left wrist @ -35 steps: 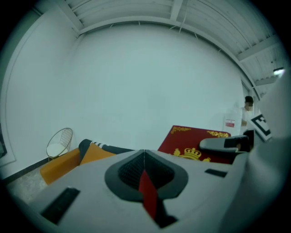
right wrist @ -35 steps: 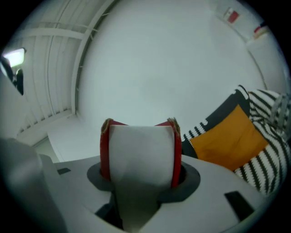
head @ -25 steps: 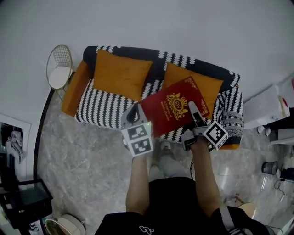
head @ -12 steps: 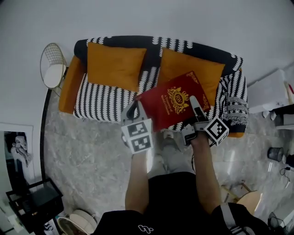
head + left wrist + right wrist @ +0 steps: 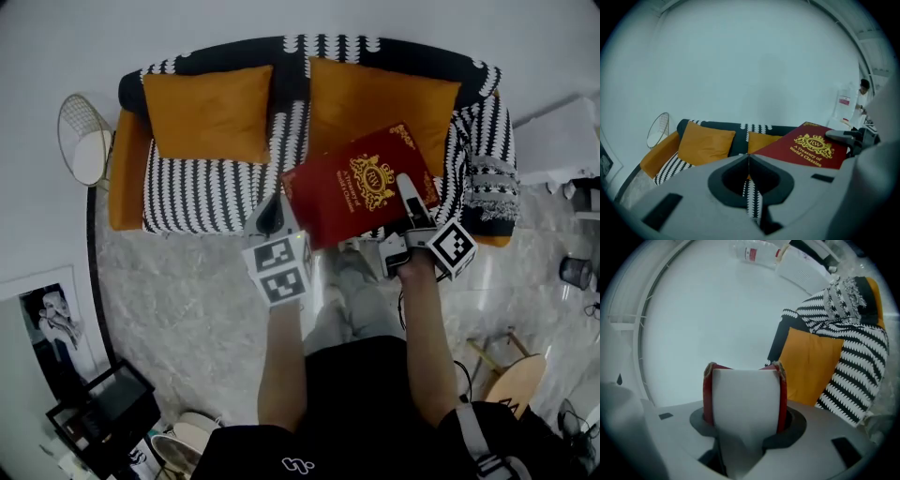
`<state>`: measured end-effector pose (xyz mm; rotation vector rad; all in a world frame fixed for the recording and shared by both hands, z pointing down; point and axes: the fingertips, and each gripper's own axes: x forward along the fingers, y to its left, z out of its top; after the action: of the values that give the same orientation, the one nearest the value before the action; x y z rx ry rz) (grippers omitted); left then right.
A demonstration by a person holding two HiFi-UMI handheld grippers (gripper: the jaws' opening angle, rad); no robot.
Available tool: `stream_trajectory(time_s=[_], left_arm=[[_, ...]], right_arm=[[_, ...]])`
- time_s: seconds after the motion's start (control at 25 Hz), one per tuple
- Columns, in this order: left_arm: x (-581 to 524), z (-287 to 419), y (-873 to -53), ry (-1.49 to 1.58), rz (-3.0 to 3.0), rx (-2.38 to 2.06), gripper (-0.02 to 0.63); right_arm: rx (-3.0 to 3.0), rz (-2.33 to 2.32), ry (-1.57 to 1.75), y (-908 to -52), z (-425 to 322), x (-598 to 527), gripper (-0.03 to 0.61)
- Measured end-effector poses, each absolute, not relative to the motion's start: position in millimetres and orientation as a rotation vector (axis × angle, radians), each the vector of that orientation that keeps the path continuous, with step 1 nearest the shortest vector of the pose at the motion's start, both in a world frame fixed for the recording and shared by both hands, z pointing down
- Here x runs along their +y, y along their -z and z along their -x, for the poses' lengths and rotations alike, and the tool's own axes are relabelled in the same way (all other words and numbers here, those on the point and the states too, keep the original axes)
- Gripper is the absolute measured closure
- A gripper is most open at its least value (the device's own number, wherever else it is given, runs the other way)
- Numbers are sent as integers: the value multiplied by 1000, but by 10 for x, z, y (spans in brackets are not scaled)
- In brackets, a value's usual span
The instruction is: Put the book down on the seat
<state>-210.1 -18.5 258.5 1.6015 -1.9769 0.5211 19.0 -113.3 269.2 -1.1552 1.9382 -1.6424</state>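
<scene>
Red book (image 5: 361, 183), clamped at its near-right edge by the R gripper (image 5: 407, 202) (jaws closed on cover and pages), hangs over the striped sofa seat (image 5: 202, 192), long axis near-left to far-right; L gripper (image 5: 274, 214), jaws together and empty, sits beside its near-left corner, poss. touching.

The book (image 5: 361, 183), between the right hand-held gripper's (image 5: 409, 199) jaws, hangs over the sofa (image 5: 202, 202) seat, right of the left hand-held gripper (image 5: 274, 214), cushions (image 5: 208, 111) beyond.
</scene>
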Motion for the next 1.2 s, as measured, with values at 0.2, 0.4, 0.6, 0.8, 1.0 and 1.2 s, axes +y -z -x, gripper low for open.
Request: stream_trajectory(time_s=[0.2,0.4,0.6,0.8,1.0,1.2], left_arm=[[-437,1986,-2881,-561,-1593,-1925,600],[-552,1957,-3220,-619,-1565,-1870,600],[-624,1859,-3579,-654,-1552,-1792,601],[-679,1890,-4216,-677,-1501,-1712,601],[-608,1770,-4526,-714,-1480,-1631,601],[-561,1731,-4775,-749,-1478,-1587,600]], right_arm=[[1841,1218,1690,-3065,-384,-1336,345],[1722,1259,1725,-3476,-541,-1461,345],[1658,1268,1761,-3904,-579,-1459,345],[1563,1255,1801,-4532,-469,-1428,347],[1495,1263,1825,-4923,-535,-1319,347],[1470,1256,1761,-5233,-593,-1279,345]])
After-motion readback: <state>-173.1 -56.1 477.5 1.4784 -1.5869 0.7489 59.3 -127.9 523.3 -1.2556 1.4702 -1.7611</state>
